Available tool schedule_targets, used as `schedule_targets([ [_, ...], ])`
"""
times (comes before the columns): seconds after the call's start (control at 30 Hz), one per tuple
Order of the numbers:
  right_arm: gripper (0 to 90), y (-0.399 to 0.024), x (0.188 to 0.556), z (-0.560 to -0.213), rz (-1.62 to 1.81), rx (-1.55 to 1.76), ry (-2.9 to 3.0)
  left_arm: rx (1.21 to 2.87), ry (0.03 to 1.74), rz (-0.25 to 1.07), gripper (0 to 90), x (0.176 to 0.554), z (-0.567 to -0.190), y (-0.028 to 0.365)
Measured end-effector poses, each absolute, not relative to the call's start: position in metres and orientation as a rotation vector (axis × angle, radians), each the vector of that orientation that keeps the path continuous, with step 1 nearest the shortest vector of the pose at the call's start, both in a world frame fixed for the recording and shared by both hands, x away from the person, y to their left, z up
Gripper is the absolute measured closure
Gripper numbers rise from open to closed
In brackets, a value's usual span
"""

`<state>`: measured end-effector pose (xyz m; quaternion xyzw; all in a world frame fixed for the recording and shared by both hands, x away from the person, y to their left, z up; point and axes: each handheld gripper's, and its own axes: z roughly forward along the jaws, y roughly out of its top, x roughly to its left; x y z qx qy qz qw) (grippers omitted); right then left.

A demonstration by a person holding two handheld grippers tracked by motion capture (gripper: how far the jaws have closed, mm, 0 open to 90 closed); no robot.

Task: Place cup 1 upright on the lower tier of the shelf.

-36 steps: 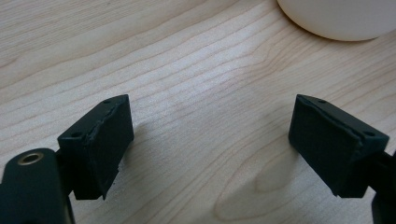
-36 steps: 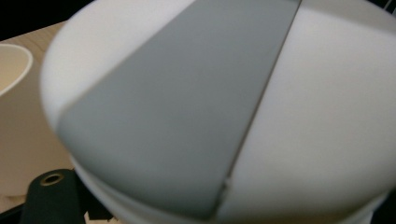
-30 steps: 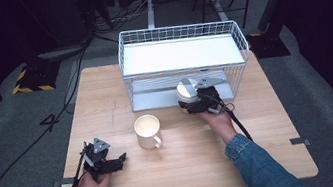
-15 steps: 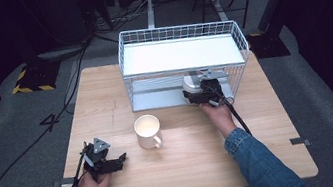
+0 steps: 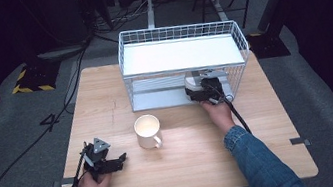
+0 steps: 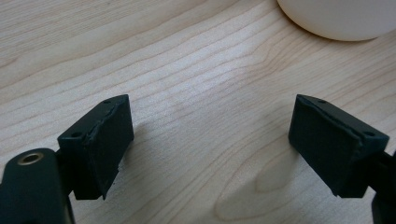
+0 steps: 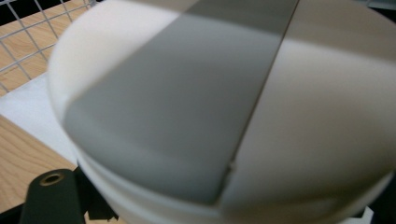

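Reaching forward into the wire rack's [image 5: 184, 55] lower shelf, the right gripper [image 5: 200, 89] pinches a white-and-grey bowl [image 7: 224, 102]; the left gripper [image 6: 210, 149], jaws spread, rests beside the mug [image 5: 148, 131].

This is looking like a lab or recording studio rather than a home: a small wooden table [image 5: 185, 161] is standing alone on grey carpet [image 5: 6, 149], with darkness surrounding it on every side. Black cables [image 5: 22, 152] are trailing across the floor, a yellow-and-black hazard-striped block [image 5: 30, 80] is lying at the carpet's edge, and metal stand legs [image 5: 150, 5] are rising at the back. Tape marks [image 5: 299, 141] are sitting at the table's edges, suggesting a staged setup.
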<state>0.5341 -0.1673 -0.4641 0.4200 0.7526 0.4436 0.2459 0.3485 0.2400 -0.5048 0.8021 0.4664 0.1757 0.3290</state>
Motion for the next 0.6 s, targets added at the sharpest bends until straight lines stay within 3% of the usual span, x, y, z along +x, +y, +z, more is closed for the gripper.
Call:
schedule_targets([
  [0.6,17.8,-0.1694,0.5439,-0.4667,1.210,1.169,2.015,2.099,1.220,0.460,14.6,0.3485,-0.5048,0.2400],
])
